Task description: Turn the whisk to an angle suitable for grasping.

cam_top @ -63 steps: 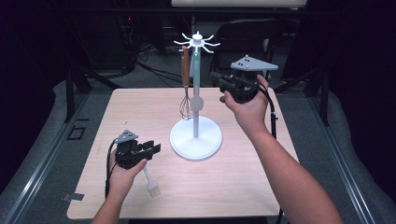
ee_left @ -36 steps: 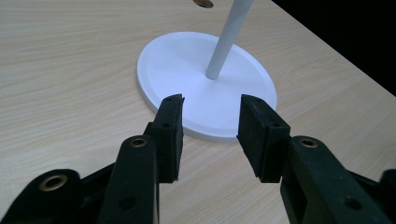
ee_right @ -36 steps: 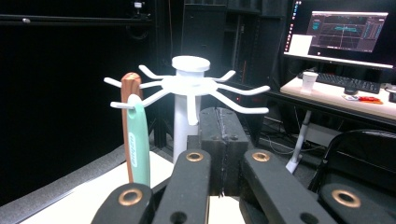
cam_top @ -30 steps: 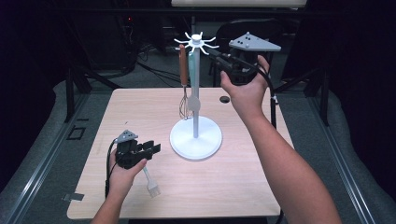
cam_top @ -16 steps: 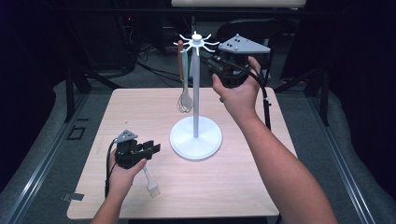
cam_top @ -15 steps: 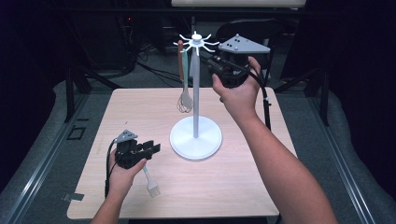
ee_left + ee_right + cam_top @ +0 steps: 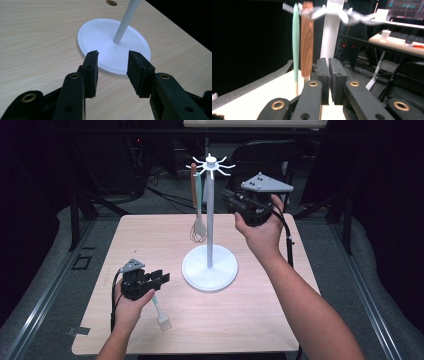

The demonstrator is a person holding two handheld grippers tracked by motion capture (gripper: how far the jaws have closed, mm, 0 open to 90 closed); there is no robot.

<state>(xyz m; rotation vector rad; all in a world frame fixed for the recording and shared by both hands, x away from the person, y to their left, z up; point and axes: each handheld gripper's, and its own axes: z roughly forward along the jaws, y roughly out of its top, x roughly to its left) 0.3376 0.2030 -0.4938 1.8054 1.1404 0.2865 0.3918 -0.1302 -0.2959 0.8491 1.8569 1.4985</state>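
Wood-handled whisk hung from the far-left hooks of the white stand, beside a mint-handled utensil. Looked light and stiff — wire head springy, so grab the handle. Right gripper sat just beside it, jaws nearly together, just starting to part, nothing between. Left gripper was spread, empty, near the base — a brush beside it.
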